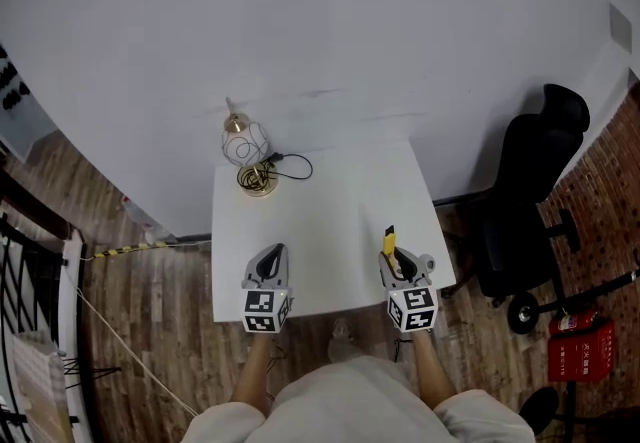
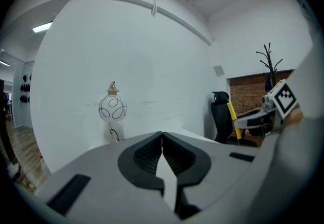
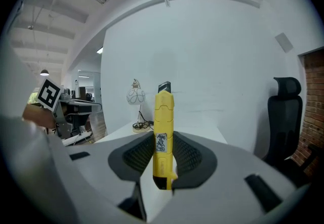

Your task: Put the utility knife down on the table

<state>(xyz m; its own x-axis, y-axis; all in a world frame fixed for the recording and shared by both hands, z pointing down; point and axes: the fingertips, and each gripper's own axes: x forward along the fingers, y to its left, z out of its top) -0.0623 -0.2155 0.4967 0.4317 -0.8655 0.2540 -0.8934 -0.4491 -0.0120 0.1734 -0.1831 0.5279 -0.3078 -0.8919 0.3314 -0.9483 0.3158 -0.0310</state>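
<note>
A yellow utility knife [image 3: 163, 137] with a black tip stands upright between the pads of my right gripper [image 3: 163, 153], which is shut on it. In the head view the knife [image 1: 390, 242] sticks out past the right gripper [image 1: 400, 261] over the white table's [image 1: 330, 221] front right part. My left gripper [image 1: 270, 258] hovers over the table's front left, its jaws pressed together with nothing in them [image 2: 162, 149].
A wire-globe lamp [image 1: 243, 144] on a brass base [image 1: 258, 180] with a black cord stands at the table's back left. A black office chair [image 1: 525, 201] is to the right of the table. A red fire extinguisher [image 1: 580, 351] lies on the wooden floor.
</note>
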